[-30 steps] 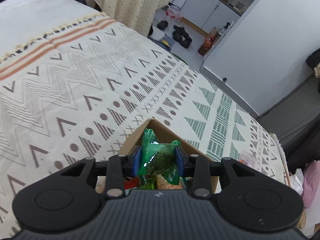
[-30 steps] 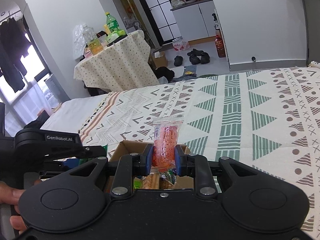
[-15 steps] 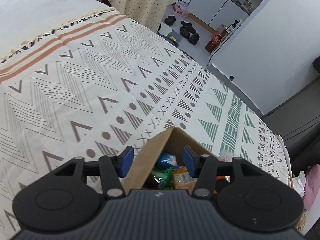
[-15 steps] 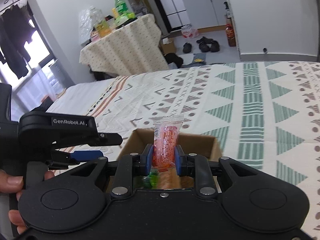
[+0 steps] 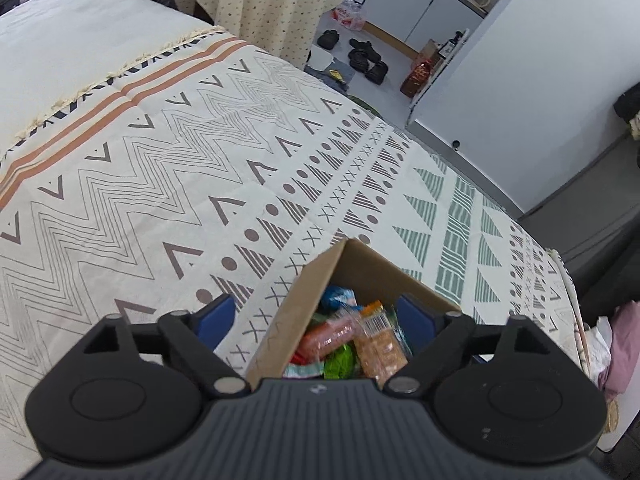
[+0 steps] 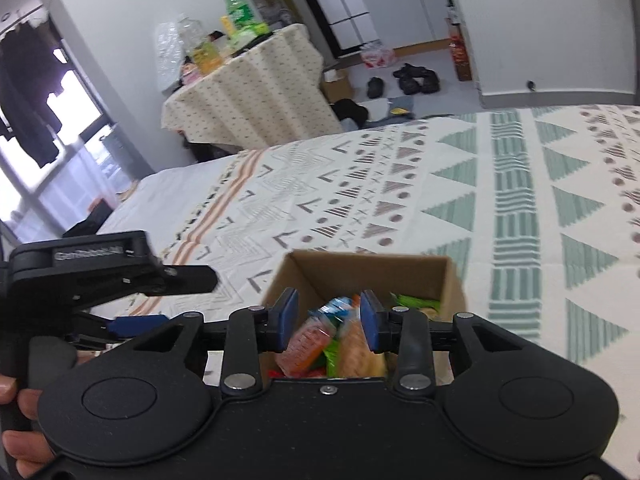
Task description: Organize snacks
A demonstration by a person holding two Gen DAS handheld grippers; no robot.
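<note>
An open cardboard box (image 5: 352,264) (image 6: 368,268) stands on the patterned bedspread, holding several snack packets. My left gripper (image 5: 316,316) hovers over its near corner, jaws opening wide, with nothing between the pads. A green packet (image 5: 338,360) lies in the box beside an orange packet (image 5: 328,336). In the right wrist view my right gripper (image 6: 329,320) is above the box with its jaws opening. The orange packet (image 6: 306,340) is blurred below them among the other snacks, and the pads do not touch it. The left tool's black finger (image 6: 180,276) reaches in from the left.
The bedspread (image 5: 200,168) stretches wide around the box. Beyond the bed stand a table with a dotted cloth (image 6: 248,108) bearing bottles, shoes on the floor (image 6: 416,80) and a white wall. A hand (image 6: 16,400) grips the left tool's handle.
The left gripper let go of the green packet, opened wide and drew up and back. The right gripper began opening, and its orange packet dropped into the box.
</note>
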